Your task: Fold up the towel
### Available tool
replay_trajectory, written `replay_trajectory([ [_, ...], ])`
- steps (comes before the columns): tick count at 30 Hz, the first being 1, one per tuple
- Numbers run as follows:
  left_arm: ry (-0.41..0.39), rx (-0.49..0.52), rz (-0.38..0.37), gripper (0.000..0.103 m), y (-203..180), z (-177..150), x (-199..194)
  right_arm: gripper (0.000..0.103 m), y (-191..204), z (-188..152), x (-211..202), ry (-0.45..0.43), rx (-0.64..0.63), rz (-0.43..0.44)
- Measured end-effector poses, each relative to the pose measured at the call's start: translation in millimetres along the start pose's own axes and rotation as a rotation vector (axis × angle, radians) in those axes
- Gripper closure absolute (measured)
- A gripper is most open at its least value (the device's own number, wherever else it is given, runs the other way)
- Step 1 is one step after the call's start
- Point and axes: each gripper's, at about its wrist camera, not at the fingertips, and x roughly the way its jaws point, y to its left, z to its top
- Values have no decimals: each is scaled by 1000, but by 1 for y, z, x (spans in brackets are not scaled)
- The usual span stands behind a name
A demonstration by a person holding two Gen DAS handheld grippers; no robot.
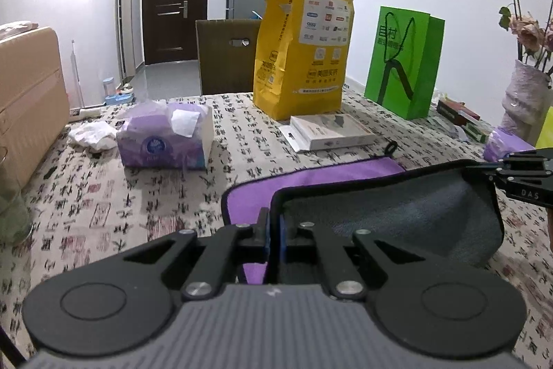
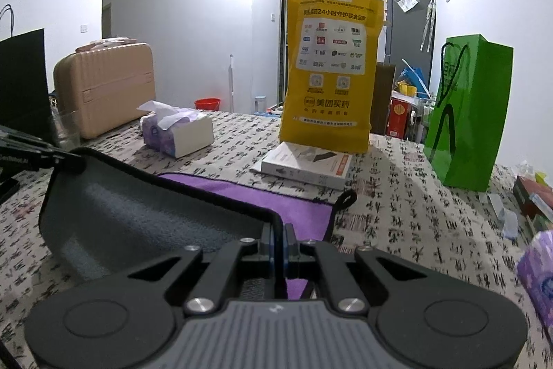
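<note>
A towel, purple on one face [image 1: 311, 178] and grey on the other [image 1: 397, 210], lies on the patterned tablecloth. Its near edge is lifted and held up between both grippers, grey side showing. My left gripper [image 1: 274, 223] is shut on the near left corner. My right gripper [image 2: 278, 230] is shut on the near right corner; it also shows at the right edge of the left wrist view [image 1: 497, 170]. In the right wrist view the grey flap [image 2: 138, 210] hangs over the purple part [image 2: 262, 199], and the left gripper [image 2: 69, 158] shows at the left edge.
A purple tissue box [image 1: 166, 140], a white flat box [image 1: 331, 130], a yellow paper bag [image 1: 304, 51] and a green bag [image 1: 404, 61] stand beyond the towel. A vase [image 1: 525, 95] is at far right. A beige suitcase [image 2: 107, 89] stands at left.
</note>
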Motion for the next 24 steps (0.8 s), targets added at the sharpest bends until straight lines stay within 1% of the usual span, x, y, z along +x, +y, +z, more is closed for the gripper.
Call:
replay_trajectory([
  [9,7,9,6,97,15,18,36,99,-16,18,41,13,-1,7],
  [24,82,-22,15,97,42,31,112,99,-39,29,114,72,22,15],
])
